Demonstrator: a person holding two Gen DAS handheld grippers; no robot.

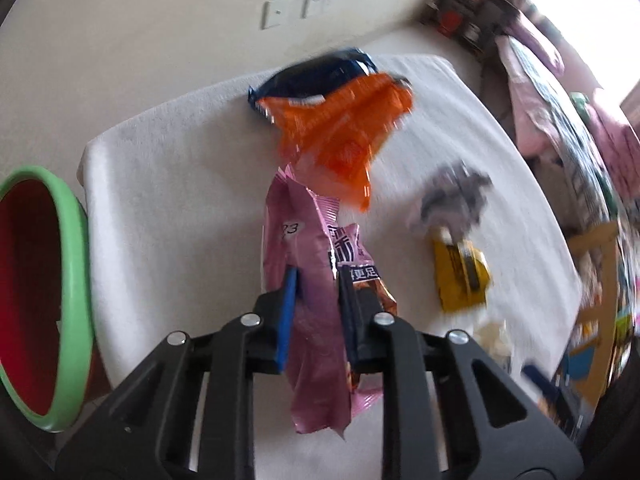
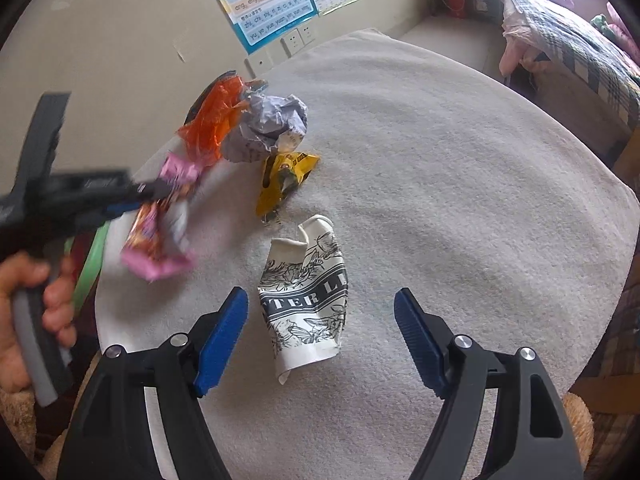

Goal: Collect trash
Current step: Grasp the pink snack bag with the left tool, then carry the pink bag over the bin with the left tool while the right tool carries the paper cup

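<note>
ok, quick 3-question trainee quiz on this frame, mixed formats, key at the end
1. True or false: the left gripper is shut on the pink wrapper.
2. Which item lies between the right gripper's open fingers? A) orange wrapper B) crushed paper cup C) yellow packet
3. Fill in: the basin at the table's left edge has a ____ rim.

Key: 1 true; 2 B, the crushed paper cup, not gripped; 3 green.

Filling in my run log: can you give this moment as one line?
left tongs: shut on pink wrapper | right tongs: open over crushed paper cup | green-rimmed bin: at left | table: trash remains
</note>
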